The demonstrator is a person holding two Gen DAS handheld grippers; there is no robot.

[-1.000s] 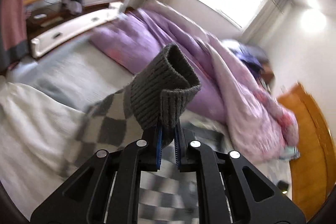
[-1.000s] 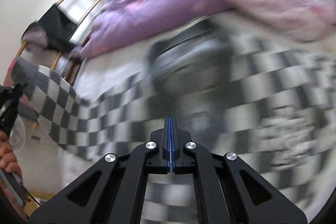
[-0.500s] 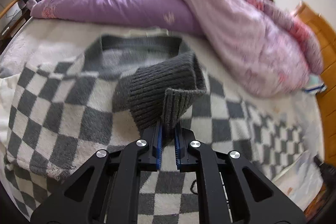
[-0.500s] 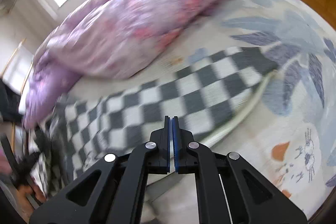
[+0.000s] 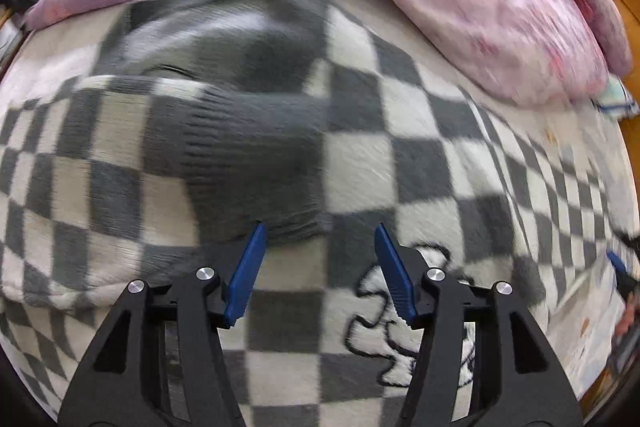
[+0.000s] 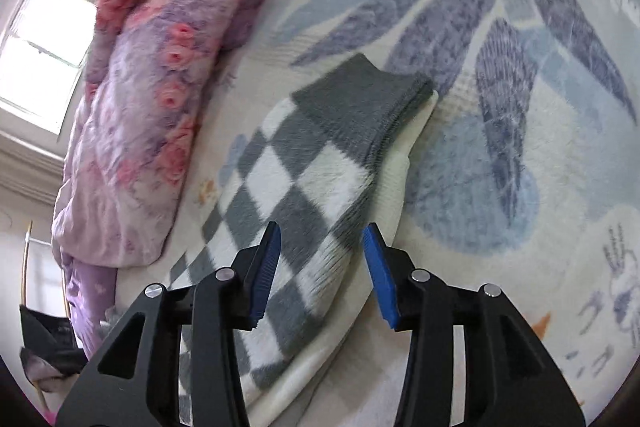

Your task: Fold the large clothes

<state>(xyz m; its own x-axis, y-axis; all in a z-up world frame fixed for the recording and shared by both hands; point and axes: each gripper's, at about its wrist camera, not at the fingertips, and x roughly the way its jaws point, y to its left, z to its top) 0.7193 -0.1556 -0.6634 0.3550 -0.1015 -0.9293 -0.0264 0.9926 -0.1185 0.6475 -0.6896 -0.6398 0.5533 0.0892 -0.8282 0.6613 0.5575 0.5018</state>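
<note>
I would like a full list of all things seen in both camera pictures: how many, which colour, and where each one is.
Grey-and-white checkered knit sweater: one, spread flat on the bed.
Left grey ribbed cuff: one, folded onto the sweater's chest.
Right grey ribbed cuff: one, sleeve stretched out over the sheet.
Purple and pink floral quilt: one, bunched along the bed's far side.
Cream bedsheet with blue leaf print: one, under the sweater.
Window: one, bright, behind the quilt.
Left gripper: black, blue pads, open above the chest.
Right gripper: black, blue pads, open over the right sleeve.

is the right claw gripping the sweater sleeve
No, the right claw is open, its blue fingers spread over the checkered sleeve.
</note>
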